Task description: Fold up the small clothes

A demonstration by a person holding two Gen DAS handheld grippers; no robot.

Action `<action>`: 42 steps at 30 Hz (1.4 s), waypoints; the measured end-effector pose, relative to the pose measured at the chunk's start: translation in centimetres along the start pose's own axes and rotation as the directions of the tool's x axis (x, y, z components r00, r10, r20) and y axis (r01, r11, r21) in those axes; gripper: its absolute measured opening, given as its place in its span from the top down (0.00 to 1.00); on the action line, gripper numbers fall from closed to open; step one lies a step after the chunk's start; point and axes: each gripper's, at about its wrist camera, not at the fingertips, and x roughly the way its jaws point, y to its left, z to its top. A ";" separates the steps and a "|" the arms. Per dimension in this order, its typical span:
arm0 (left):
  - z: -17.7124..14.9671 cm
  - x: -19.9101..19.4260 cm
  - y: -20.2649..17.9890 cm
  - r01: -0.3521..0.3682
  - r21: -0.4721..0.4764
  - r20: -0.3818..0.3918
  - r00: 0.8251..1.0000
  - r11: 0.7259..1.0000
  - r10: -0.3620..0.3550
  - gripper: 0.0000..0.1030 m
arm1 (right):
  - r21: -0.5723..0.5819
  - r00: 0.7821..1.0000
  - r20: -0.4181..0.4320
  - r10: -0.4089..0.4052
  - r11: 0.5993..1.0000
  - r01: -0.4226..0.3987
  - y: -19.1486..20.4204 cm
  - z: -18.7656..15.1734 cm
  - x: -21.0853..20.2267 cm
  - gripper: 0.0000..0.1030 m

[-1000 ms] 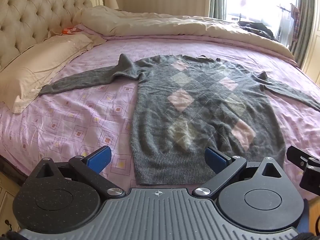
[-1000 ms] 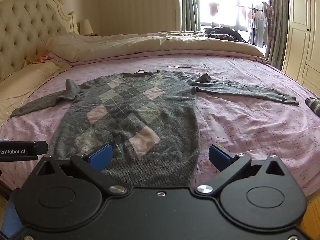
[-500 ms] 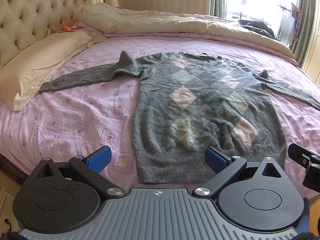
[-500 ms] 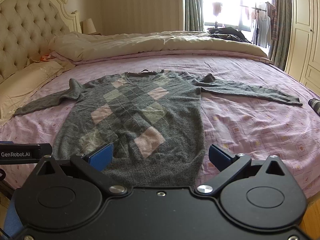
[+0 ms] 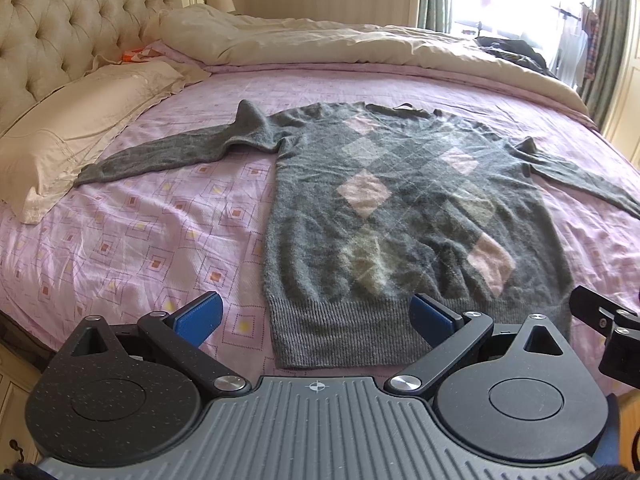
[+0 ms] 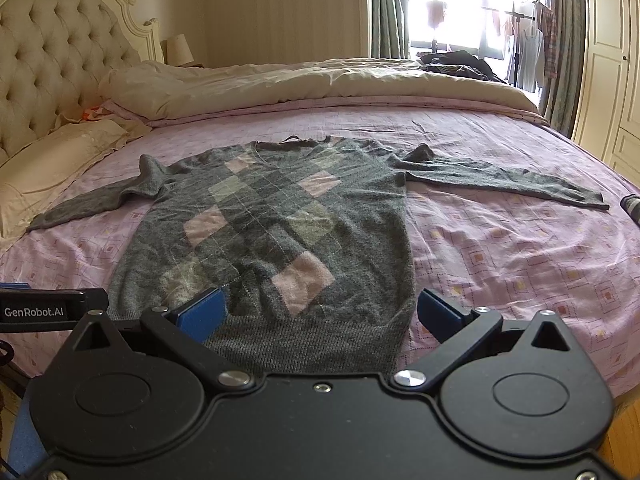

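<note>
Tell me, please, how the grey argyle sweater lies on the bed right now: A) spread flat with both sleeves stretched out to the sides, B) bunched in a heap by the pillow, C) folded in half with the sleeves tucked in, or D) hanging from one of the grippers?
A: the sweater lies flat on the pink bedsheet, one sleeve reaching toward the pillow and the other sleeve stretched the opposite way; both grippers are open and empty.

Both my wrist cameras look low across the bed (image 5: 168, 216) from its near edge, toward the window (image 6: 472, 4). They share the argyle sweater (image 5: 400, 216), close ahead; my left view sits further left.
</note>
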 end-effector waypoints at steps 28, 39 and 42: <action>-0.2 0.4 -0.1 -0.004 0.009 -0.012 1.000 1.000 0.004 0.02 | 0.028 1.000 -0.024 0.017 0.999 -0.017 -0.4 -0.4 0.9 0.01; 0.1 1.1 -0.3 -0.001 0.008 -0.032 0.999 1.000 0.002 0.02 | 0.039 0.999 -0.047 0.027 0.999 -0.025 -0.6 -0.4 1.6 0.01; 0.2 1.2 -0.3 -0.002 0.008 -0.038 0.999 1.000 0.002 0.02 | 0.042 0.998 -0.053 0.031 0.999 -0.029 -0.6 -0.4 1.8 0.01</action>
